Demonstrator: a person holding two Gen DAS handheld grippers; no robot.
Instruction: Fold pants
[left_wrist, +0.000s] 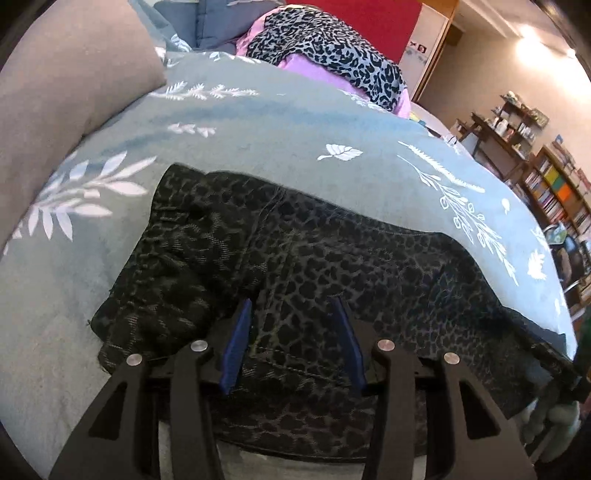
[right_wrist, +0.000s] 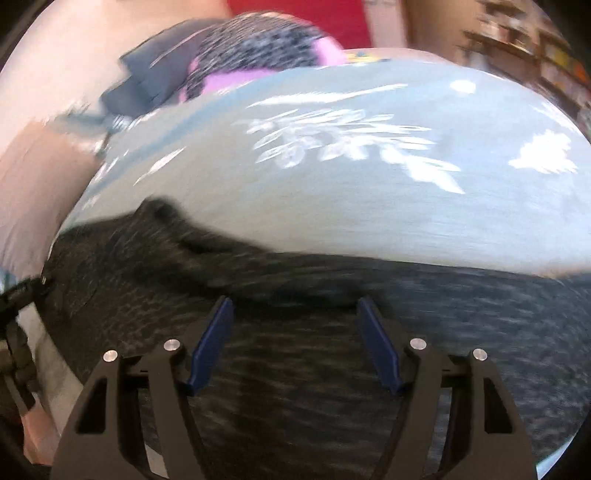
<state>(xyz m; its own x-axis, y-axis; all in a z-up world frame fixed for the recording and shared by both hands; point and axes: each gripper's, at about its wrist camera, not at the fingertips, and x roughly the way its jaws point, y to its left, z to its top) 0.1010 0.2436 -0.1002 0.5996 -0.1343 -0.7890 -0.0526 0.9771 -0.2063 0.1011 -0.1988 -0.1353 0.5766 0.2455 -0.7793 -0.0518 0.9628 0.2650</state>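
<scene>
Dark leopard-print pants (left_wrist: 295, 266) lie flat on a blue-grey bedspread with white leaf prints (left_wrist: 258, 122). Their bunched end is at the left, and the rest runs off to the right. My left gripper (left_wrist: 293, 306) is open, its blue-padded fingers just above the fabric near the front edge. In the blurred right wrist view the same pants (right_wrist: 443, 314) fill the lower half. My right gripper (right_wrist: 295, 306) is open above them and holds nothing.
A pile of clothes with a grey leopard-print piece on pink cloth (left_wrist: 325, 48) lies at the far side of the bed. A grey cushion (left_wrist: 55, 92) is at the left. Bookshelves (left_wrist: 554, 188) stand at the right beyond the bed edge.
</scene>
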